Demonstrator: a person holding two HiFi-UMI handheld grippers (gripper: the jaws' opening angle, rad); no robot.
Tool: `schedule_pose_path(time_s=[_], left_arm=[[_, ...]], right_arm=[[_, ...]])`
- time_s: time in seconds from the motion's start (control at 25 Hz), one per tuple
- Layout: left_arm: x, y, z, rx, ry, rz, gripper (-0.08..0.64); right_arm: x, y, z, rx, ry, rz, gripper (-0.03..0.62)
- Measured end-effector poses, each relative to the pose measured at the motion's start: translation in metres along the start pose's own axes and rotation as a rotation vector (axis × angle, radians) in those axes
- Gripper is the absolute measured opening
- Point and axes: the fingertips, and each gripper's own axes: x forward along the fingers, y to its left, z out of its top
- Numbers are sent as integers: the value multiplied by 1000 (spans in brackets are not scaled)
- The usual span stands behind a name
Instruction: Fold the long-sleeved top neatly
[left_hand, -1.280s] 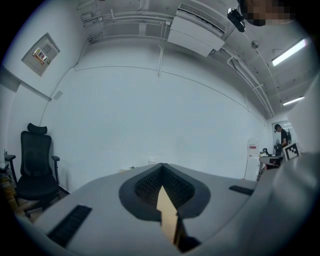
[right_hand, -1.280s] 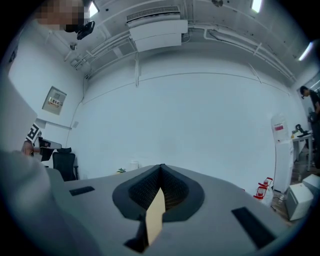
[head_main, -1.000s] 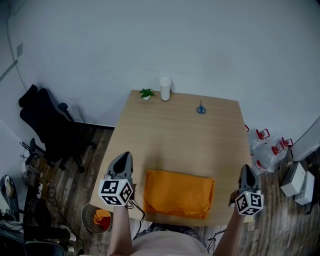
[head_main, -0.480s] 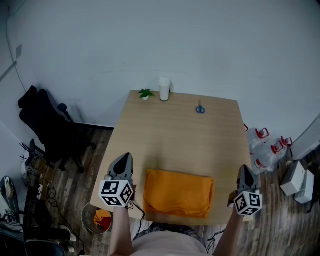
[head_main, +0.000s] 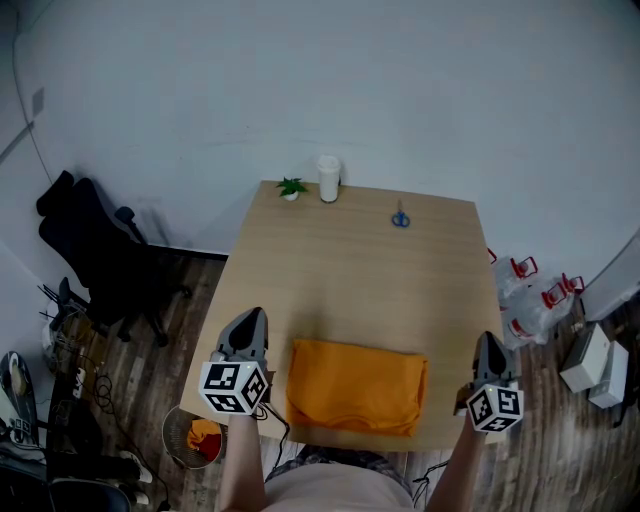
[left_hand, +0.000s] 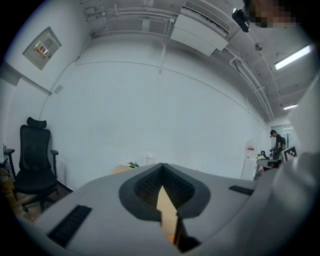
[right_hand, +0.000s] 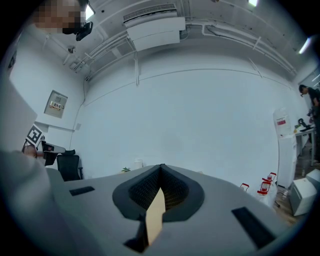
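Orange top (head_main: 357, 386) lies folded at lower centre of the table (head_main: 360, 260). I see the left gripper (head_main: 249, 314) and right gripper (head_main: 489, 340) flanking it, both closed and empty.

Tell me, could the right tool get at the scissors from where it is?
Probably yes: bare table lies between the right tool and the scissors, though they lie near the far edge, a long stretch.

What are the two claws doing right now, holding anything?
Left claw: closed, holding nothing.
Right claw: closed, holding nothing.
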Motion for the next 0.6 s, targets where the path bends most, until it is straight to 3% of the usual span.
schedule_pose_path(time_s=[0.6], left_arm=[[0, -1, -1, -6, 1, -2, 0]], right_arm=[[0, 1, -1, -4, 0, 2, 6]])
